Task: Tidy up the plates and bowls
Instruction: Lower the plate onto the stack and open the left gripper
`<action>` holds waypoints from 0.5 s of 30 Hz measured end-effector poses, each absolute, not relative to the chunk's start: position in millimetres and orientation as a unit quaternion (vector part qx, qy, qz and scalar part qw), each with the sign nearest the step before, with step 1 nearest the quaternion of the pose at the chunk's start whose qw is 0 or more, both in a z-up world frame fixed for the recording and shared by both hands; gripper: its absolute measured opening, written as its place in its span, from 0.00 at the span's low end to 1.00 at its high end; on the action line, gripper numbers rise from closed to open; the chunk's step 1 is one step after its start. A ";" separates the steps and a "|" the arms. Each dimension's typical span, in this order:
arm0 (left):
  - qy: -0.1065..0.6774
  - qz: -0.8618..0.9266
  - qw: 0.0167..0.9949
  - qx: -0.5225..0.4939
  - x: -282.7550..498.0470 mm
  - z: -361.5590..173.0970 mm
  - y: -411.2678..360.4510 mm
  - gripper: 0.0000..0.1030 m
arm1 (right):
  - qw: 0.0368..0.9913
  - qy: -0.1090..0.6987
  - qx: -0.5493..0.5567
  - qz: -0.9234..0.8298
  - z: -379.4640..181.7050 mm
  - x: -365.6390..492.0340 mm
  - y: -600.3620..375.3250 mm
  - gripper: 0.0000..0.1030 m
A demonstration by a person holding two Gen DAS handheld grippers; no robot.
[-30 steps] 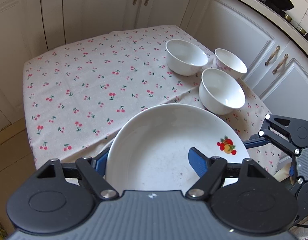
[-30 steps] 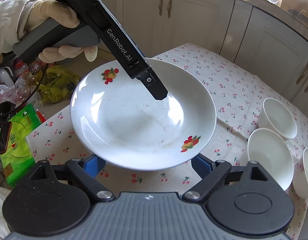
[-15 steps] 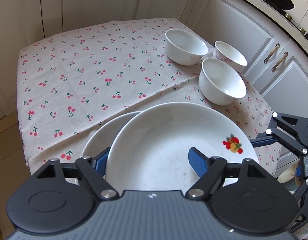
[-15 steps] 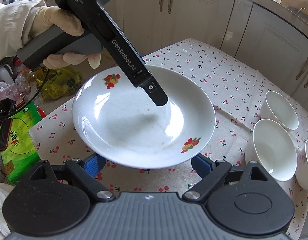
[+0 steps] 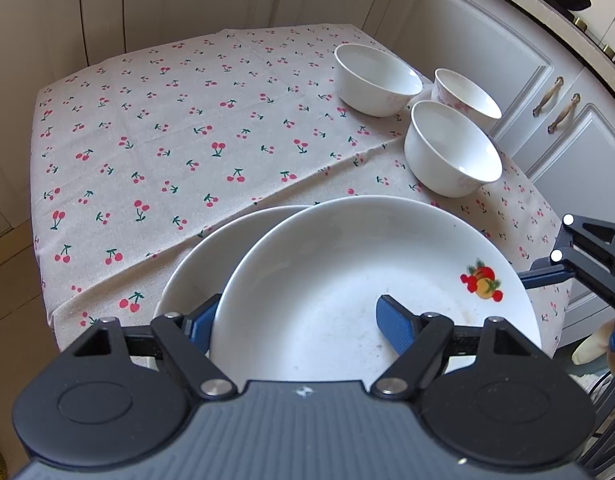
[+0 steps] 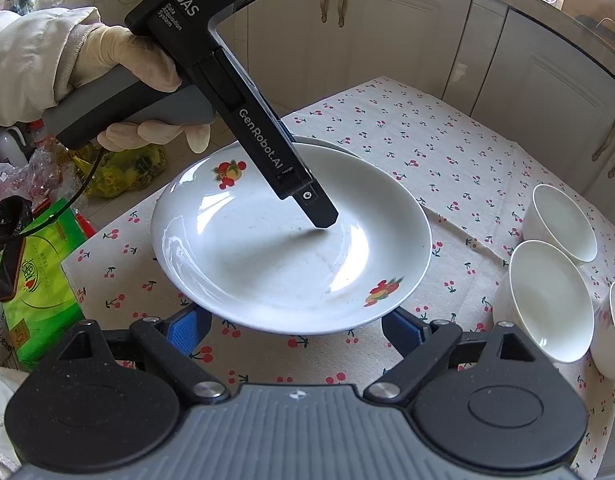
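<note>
1. While I hold both hands steady, the left gripper (image 5: 295,322) grips the fruit-print plate (image 5: 371,280) by its near rim: 1 blue pad inside the dish, the other under the rim.
2. That plate hangs above a second white plate (image 5: 199,256) lying on the cherry-print tablecloth (image 5: 187,128), offset toward the right gripper (image 6: 295,330).
3. My right gripper's jaws stand wide apart with nothing between them, just beside the held plate's far edge.
4. 3 white bowls (image 5: 451,148) sit loose in a cluster near the table's right edge.
5. Risk, my judgement: a 1-sided rim grip lets the plate pivot and slip; lowering off-centre could clack rim on rim or skid the lower plate toward the table edge.
6. Risk: my right gripper is close enough to knock the plate.
</note>
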State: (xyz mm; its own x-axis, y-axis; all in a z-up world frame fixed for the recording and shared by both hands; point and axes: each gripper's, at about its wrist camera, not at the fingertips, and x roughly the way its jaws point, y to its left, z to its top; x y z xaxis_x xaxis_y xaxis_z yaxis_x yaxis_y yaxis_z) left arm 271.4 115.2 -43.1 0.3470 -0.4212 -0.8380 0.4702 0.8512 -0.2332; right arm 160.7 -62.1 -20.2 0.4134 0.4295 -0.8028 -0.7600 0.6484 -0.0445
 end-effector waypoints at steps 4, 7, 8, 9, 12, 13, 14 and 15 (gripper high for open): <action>0.506 -0.271 0.818 0.024 272.9 -44.5 114.7 0.78 | 0.815 0.400 -0.206 0.365 -20.1 160.7 -62.1 0.92; 0.507 -0.270 0.818 0.026 273.6 -44.6 114.6 0.78 | 0.815 0.401 -0.204 0.365 -19.6 160.2 -61.6 0.92; 0.508 -0.270 0.817 0.026 273.8 -44.6 114.8 0.78 | 0.814 0.402 -0.204 0.366 -19.1 160.1 -61.5 0.92; 0.509 -0.270 0.817 0.026 274.2 -44.9 115.0 0.78 | 0.814 0.402 -0.203 0.367 -18.9 160.1 -61.4 0.92; 0.511 -0.269 0.816 0.025 274.3 -45.6 116.3 0.78 | 0.814 0.401 -0.202 0.369 -18.1 159.6 -61.5 0.92; 0.511 -0.269 0.816 0.025 274.3 -45.6 116.5 0.78 | 0.814 0.401 -0.202 0.369 -17.7 159.3 -61.4 0.92; 0.511 -0.269 0.816 0.026 273.8 -45.6 116.4 0.78 | 0.814 0.401 -0.202 0.370 -17.7 159.1 -61.4 0.92; 0.511 -0.269 0.816 0.027 273.5 -45.6 116.3 0.78 | 0.814 0.400 -0.202 0.370 -17.7 158.7 -61.8 0.92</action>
